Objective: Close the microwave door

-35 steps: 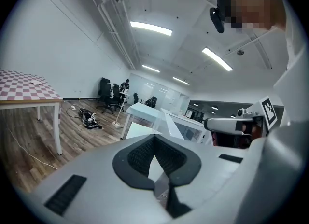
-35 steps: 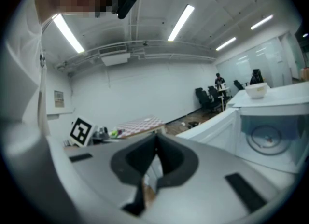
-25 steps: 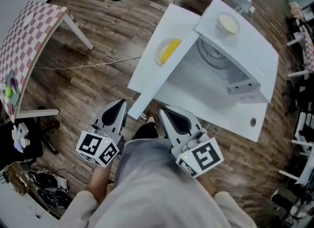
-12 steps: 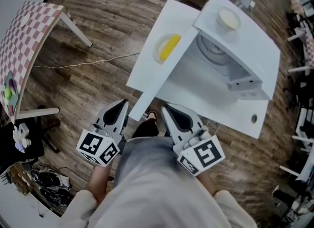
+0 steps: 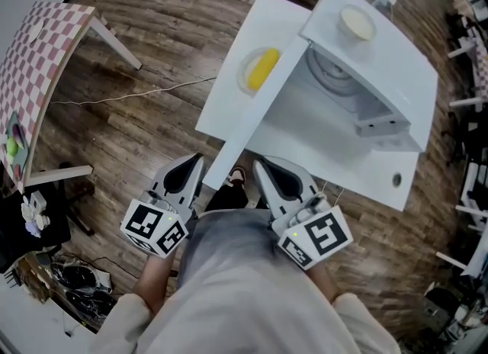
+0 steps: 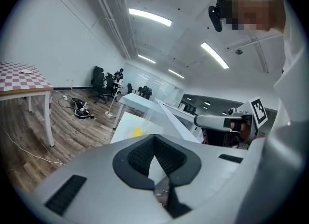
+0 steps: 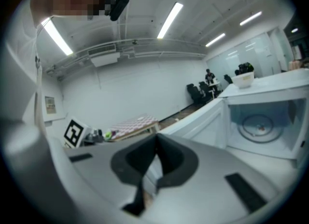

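Note:
The white microwave stands on a white table, its cavity and turntable showing. Its door hangs wide open, the free edge pointing at me. Both grippers are held low against my body, short of the door's edge. My left gripper is to the left of that edge and shut on nothing. On the other side of the edge, my right gripper is also shut and empty. From the left gripper, the door lies ahead. Past the right gripper, the door is to the right.
A cream bowl sits on top of the microwave. A plate with a yellow item lies on the table left of the door. A checkered table stands far left, a cable runs over the wood floor, and chairs line the right edge.

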A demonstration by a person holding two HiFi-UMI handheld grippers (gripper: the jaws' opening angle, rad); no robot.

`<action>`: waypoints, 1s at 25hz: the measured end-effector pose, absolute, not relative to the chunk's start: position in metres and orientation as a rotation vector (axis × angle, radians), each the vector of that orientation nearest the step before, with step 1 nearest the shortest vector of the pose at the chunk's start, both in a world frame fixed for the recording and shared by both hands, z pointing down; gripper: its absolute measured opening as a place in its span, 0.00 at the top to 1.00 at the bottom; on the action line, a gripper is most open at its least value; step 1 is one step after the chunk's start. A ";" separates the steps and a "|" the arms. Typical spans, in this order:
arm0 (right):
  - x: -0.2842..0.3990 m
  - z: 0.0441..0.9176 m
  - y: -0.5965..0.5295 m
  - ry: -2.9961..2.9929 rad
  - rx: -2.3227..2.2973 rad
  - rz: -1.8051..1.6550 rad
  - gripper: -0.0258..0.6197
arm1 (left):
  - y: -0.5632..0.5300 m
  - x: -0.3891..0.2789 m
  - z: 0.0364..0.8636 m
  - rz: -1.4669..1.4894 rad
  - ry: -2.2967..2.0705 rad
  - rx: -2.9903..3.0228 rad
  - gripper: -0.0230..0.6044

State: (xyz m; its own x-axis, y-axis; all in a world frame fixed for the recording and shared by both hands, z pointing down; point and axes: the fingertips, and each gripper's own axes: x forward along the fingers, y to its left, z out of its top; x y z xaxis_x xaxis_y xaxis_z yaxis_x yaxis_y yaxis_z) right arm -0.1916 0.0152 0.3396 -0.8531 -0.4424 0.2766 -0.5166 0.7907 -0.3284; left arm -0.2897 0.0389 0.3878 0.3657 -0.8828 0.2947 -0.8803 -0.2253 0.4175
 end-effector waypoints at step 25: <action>-0.162 0.348 0.003 -2.764 0.862 0.688 0.93 | 0.040 -0.244 0.399 0.004 -1.310 2.165 0.94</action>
